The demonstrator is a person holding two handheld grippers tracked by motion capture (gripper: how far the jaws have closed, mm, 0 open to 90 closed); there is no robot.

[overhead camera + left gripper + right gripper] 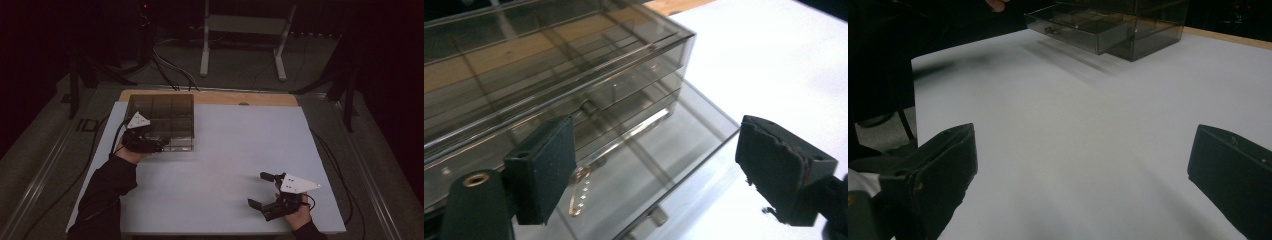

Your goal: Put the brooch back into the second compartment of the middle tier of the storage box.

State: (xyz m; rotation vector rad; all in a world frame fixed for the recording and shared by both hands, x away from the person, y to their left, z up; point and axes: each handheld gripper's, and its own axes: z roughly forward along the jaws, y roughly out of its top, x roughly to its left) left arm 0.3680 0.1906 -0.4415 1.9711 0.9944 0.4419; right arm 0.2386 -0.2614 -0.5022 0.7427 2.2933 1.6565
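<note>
Smoky plastic drawer box [574, 75], bottom drawer [659, 165] out, left gripper [664, 165] agape.

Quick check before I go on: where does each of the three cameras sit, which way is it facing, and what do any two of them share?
High view: above the person's side, looking forward and down on the white table; both forearms, left gripper, right gripper.
Left gripper view: rides the left gripper, facing the smoky clear drawer box and its pulled-out drawer; own open jaws.
Right gripper view: rides the right gripper, looking low across the table; own open jaws.
Shared: all three show the drawer box.
</note>
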